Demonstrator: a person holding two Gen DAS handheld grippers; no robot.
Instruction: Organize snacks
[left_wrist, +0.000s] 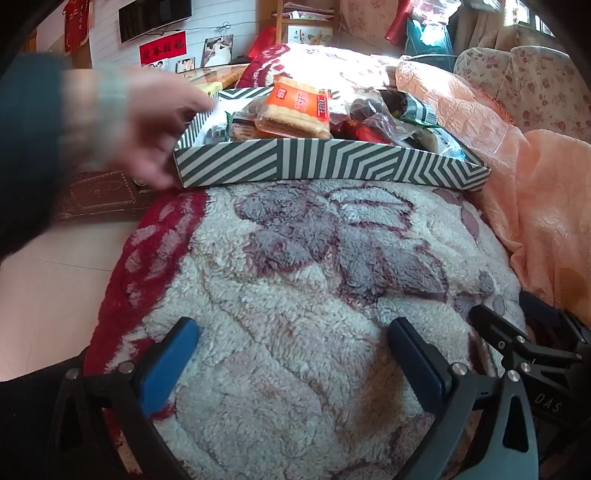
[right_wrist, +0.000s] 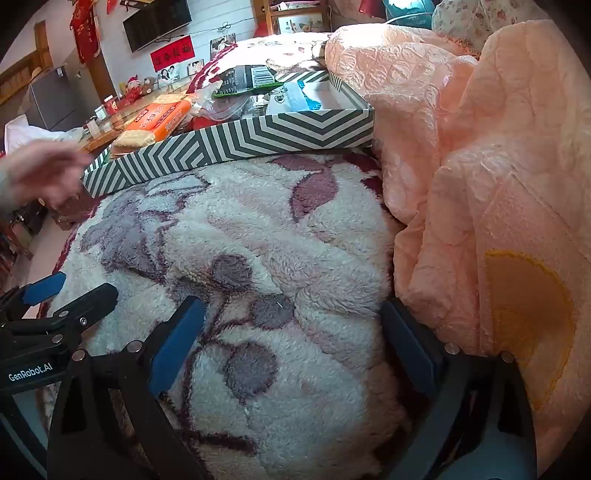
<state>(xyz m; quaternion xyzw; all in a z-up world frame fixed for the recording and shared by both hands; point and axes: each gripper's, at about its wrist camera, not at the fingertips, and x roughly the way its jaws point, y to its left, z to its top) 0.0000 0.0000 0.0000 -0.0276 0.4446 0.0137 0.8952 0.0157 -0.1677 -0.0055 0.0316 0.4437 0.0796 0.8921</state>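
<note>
Snacks lie heaped in a striped box (left_wrist: 332, 162) that sits on a fleecy blanket (left_wrist: 314, 277) spread over the bed. Taking the box as landmark: an orange biscuit pack (left_wrist: 295, 110) rests on top of the pile toward the box's left end, a dark green packet (left_wrist: 410, 107) sticks up toward its right end, and a clear bag of dark red pieces (left_wrist: 369, 114) lies between them. From the right wrist view a white-and-blue packet (right_wrist: 295, 98) shows in the box's right corner.

Just left of the box a bare hand (left_wrist: 147, 125), blurred, reaches toward its left end; whether it touches the wall cannot be told. Right of the box a peach quilt (right_wrist: 480, 147) is bunched up against its corner.

Both tools hang over the blanket on the near side of the box, well apart from it. The left gripper (left_wrist: 291, 350) has its jaws spread wide with only blanket between the blue pads. The right gripper (right_wrist: 291, 332) also has its jaws wide apart and holds nothing; it sits just right of the left one, near the quilt's edge.
</note>
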